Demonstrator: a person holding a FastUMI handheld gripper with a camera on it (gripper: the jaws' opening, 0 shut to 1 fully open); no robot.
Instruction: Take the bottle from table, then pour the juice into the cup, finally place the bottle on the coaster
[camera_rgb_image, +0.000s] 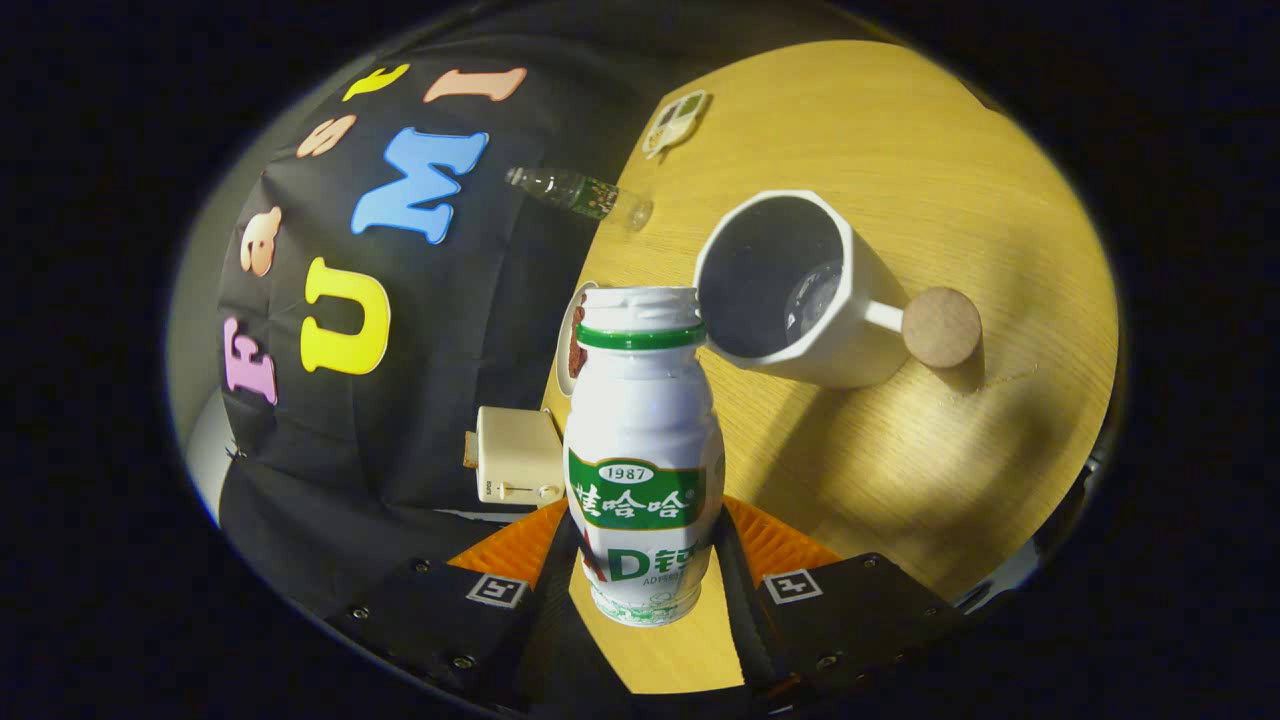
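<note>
While I tilt rig, fingers pinch yogurt-drink bottle (643, 455) at lower centre, gripper (645, 560) clamped on its base. Bottle mouth sits just beside white mug (790, 290) rim, centre-right; cork coaster (941, 326) beyond handle. Risk: misaligned mouth spills onto wooden table (900, 470); low grip lets bottle slip.

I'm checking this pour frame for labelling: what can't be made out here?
- Gripper: the white plastic bottle hides where the fingers touch it.
- White mug: dark inside, juice level unclear.
- Small round plate: mostly hidden behind the bottle.
- Clear far bottle: too small.
</note>
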